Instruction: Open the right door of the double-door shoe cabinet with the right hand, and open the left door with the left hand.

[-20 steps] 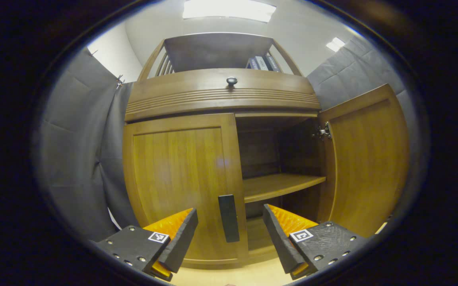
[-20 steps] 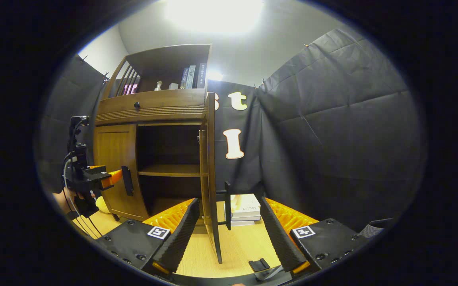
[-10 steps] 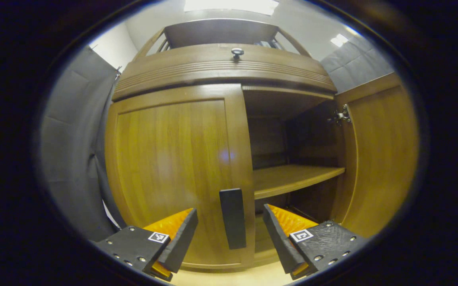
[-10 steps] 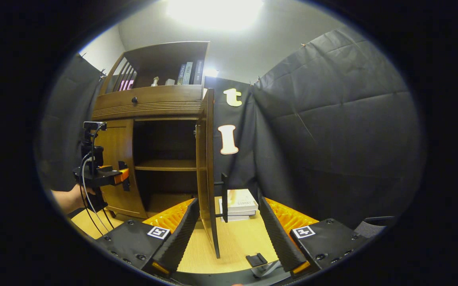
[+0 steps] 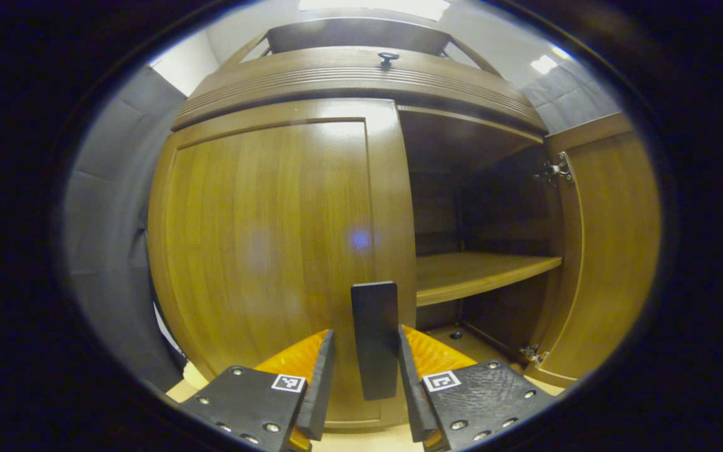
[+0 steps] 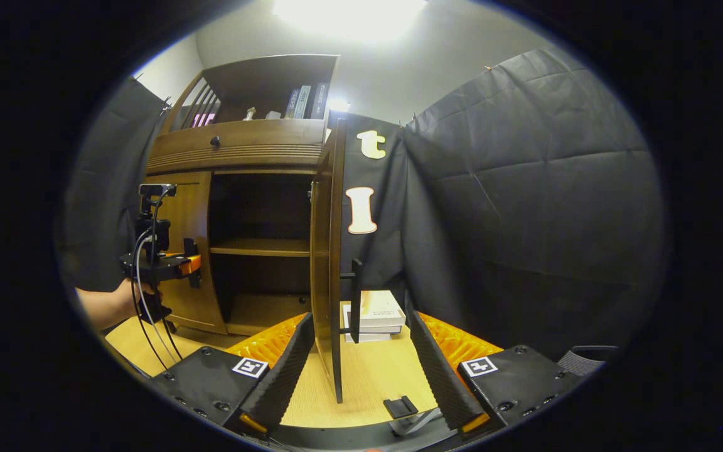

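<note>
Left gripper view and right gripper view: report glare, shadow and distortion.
Left gripper view: fisheye bows the closed left door, a small glare spot sits above its handle, the cabinet interior is dark. Right gripper view: the ceiling light is blown out.

A stack of books point(image 6: 374, 316) lies on the wooden floor point(image 6: 371, 383) (beside the black cloth wall point(image 6: 524, 207)).

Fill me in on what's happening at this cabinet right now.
A person is opening a wooden shoe cabinet with two handheld grippers. The right door stands wide open, and the right gripper sits open around its edge. The left door looks closed; the left gripper brackets the door's black handle, fingers close on either side.
</note>
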Tool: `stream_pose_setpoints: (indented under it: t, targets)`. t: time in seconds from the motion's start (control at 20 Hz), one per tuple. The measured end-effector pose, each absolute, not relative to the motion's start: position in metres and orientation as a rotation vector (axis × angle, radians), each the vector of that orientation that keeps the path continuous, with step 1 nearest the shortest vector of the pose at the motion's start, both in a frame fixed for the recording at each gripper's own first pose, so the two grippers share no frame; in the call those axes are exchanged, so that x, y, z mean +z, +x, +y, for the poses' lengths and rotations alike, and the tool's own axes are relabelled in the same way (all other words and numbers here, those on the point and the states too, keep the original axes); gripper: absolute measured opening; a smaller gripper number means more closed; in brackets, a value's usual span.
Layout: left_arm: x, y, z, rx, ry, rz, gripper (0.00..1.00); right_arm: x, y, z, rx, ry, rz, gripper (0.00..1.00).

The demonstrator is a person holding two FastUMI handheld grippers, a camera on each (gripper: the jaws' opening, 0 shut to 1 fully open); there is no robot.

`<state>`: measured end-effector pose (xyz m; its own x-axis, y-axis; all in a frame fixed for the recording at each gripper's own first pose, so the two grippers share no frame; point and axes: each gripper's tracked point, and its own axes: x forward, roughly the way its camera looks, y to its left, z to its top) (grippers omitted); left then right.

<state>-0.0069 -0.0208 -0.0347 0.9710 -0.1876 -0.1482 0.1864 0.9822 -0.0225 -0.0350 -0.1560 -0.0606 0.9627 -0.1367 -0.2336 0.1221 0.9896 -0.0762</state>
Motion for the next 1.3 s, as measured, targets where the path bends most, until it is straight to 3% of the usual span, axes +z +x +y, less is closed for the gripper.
stream_pose_setpoints:
  t: [0.05, 0.15, 0.2, 0.35, 0.55, 0.75, 0.9, 0.95, 1.0, 1.2, 1.3]
  targets:
    - [-0.04, -0.001, -0.023, -0.169, -0.012, 0.161, 0.41, -0.063, -0.033, -0.155, -0.125, -0.054, 0.245, 0.93]
    - [-0.04, -0.003, -0.022, -0.154, -0.005, 0.163, 0.23, -0.066, -0.029, -0.154, -0.108, -0.041, 0.251, 0.96]
    - [-0.039, -0.006, -0.019, -0.149, -0.009, 0.166, 0.21, -0.067, -0.026, -0.153, -0.096, -0.039, 0.25, 0.92]
    - [-0.037, -0.016, -0.017, -0.137, -0.044, 0.191, 0.2, -0.07, -0.017, -0.151, -0.057, -0.037, 0.245, 0.96]
    - [-0.035, -0.027, -0.015, -0.127, -0.039, 0.185, 0.12, -0.074, -0.007, -0.145, 0.008, -0.024, 0.236, 0.96]
    - [-0.03, -0.043, -0.009, -0.113, -0.043, 0.181, 0.17, -0.077, 0.0, -0.139, 0.048, -0.015, 0.228, 0.93]
    - [-0.029, -0.063, 0.0, -0.114, -0.055, 0.186, 0.12, -0.072, -0.001, -0.129, 0.067, -0.008, 0.212, 0.96]
    - [-0.029, -0.07, 0.003, -0.119, -0.061, 0.19, 0.14, -0.072, 0.0, -0.126, 0.07, -0.008, 0.21, 0.92]
    - [-0.028, -0.075, 0.005, -0.124, -0.063, 0.192, 0.15, -0.072, 0.0, -0.122, 0.073, -0.002, 0.212, 0.96]
    - [-0.025, -0.096, 0.017, -0.133, -0.065, 0.198, 0.17, -0.066, -0.005, -0.1, 0.097, 0.009, 0.205, 0.92]
    - [-0.025, -0.107, 0.025, -0.135, -0.067, 0.204, 0.17, -0.065, -0.009, -0.093, 0.102, 0.004, 0.206, 0.96]
